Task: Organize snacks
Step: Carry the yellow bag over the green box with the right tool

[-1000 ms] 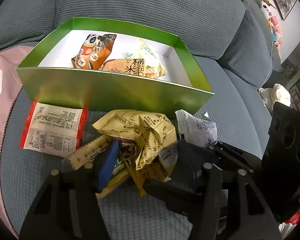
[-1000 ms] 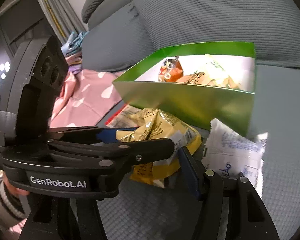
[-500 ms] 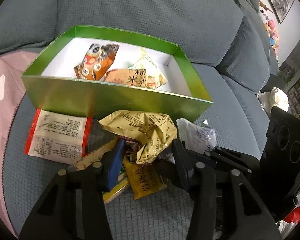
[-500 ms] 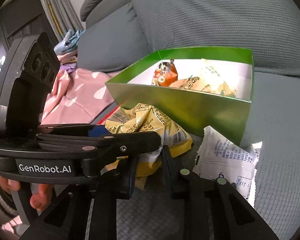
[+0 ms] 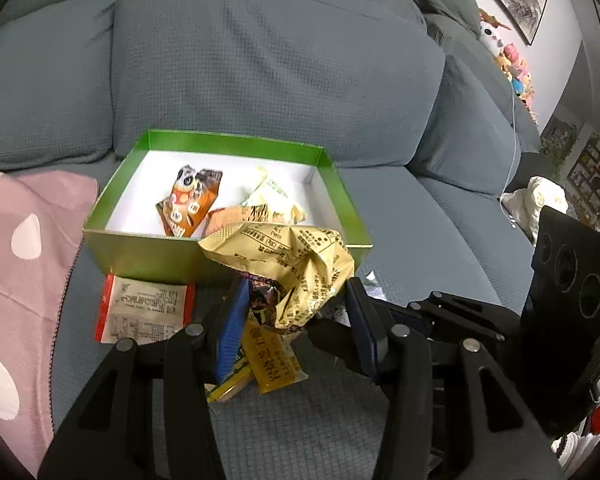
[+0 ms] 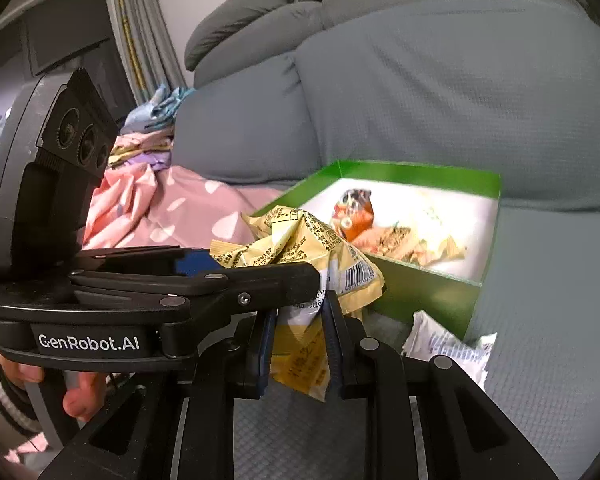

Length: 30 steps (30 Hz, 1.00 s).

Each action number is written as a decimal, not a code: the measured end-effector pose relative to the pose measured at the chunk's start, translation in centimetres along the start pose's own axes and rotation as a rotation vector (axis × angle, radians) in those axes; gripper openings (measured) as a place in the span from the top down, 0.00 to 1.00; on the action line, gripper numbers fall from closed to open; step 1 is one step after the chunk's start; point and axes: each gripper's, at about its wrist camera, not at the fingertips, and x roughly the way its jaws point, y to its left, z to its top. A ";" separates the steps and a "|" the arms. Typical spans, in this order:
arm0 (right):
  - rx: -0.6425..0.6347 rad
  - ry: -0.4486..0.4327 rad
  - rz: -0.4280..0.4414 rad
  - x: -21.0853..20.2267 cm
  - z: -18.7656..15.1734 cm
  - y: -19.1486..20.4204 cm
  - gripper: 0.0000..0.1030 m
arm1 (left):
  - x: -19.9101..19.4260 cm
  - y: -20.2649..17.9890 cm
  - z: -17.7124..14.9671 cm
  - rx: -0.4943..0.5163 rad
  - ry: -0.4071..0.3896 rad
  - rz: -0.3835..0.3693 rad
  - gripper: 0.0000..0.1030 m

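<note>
A crumpled yellow snack bag (image 5: 296, 256) hangs above the sofa seat, in front of the green box (image 5: 140, 256). My left gripper (image 5: 296, 312) is shut on the bag, together with a dark wrapper (image 5: 260, 300) at its left pad. In the right wrist view my right gripper (image 6: 298, 344) is shut on the yellow snack bag (image 6: 296, 248) at its lower end, just under the left gripper's black fingers. The box (image 6: 420, 292) holds an orange panda packet (image 5: 188, 204) and a pale packet (image 5: 272, 200).
On the seat lie a red-edged white packet (image 5: 144, 312), a yellow-green bar (image 5: 228, 388) and a white packet (image 6: 444, 348). A pink spotted blanket (image 5: 20, 240) covers the left. Grey back cushions rise behind the box. A person's hand (image 6: 80, 396) grips the left tool.
The right jaws closed on the yellow bag and the left jaws narrowed onto it. Both grippers then rose, lifting the bag off the seat to the box's front wall.
</note>
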 end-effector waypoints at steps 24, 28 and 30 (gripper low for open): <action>-0.008 -0.059 -0.059 -1.1 2.6 -1.0 0.76 | 1.1 -1.0 3.4 0.015 -0.026 -0.029 0.53; -0.002 -0.051 -0.063 -0.4 3.1 -1.8 0.76 | 2.1 -0.5 4.1 0.007 -0.019 -0.028 0.53; 0.000 -0.047 -0.065 0.0 3.3 -2.2 0.76 | 2.6 -0.2 4.4 0.001 -0.016 -0.027 0.53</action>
